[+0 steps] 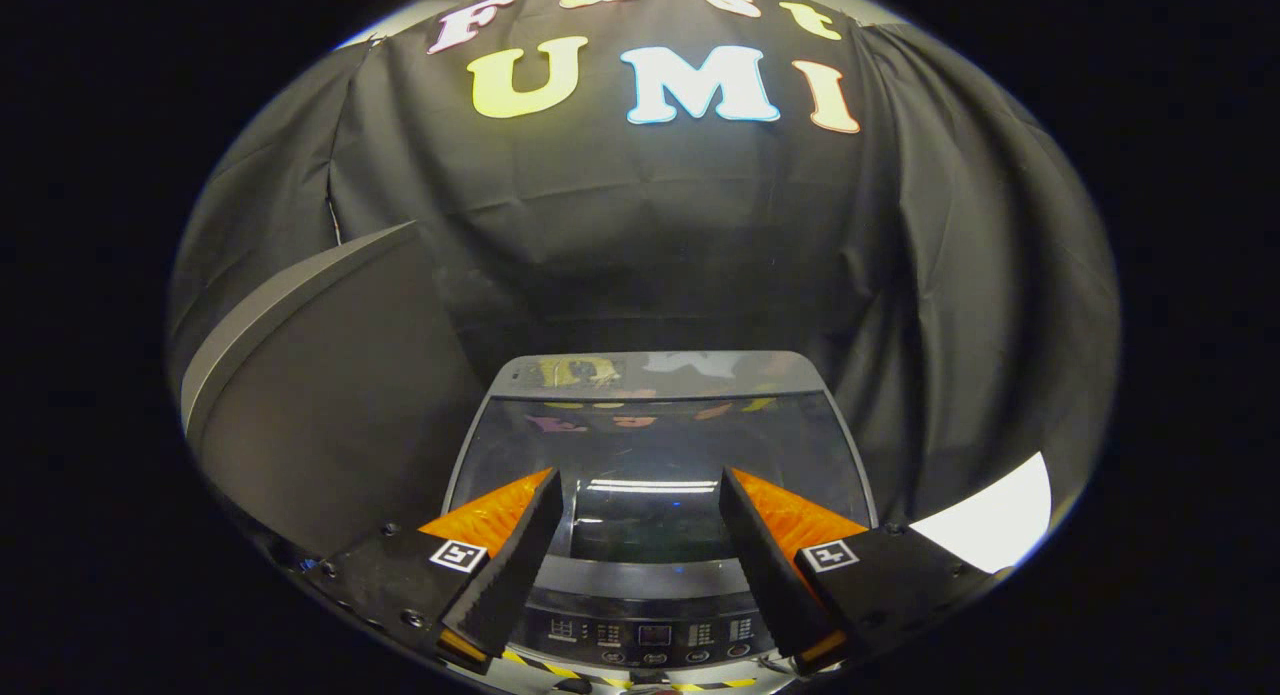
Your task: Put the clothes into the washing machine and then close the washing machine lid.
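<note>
A top-loading washing machine (pixel 655 375) stands below and ahead of me against the black cloth. Its dark glass lid (pixel 660 455) lies flat and shut over the tub, reflecting lights. The control panel (pixel 650 635) with small buttons and a display runs along the near side, under my fingers. My gripper (pixel 640 495) hovers above the near part of the lid, open, with nothing between its fingers. No clothes are to be seen.
A large dark grey panel with a pale edge (pixel 330 395) stands to the left of the machine. A bright white patch (pixel 990 525) shows low at the right. Yellow-and-black tape (pixel 600 680) lies below the control panel.
</note>
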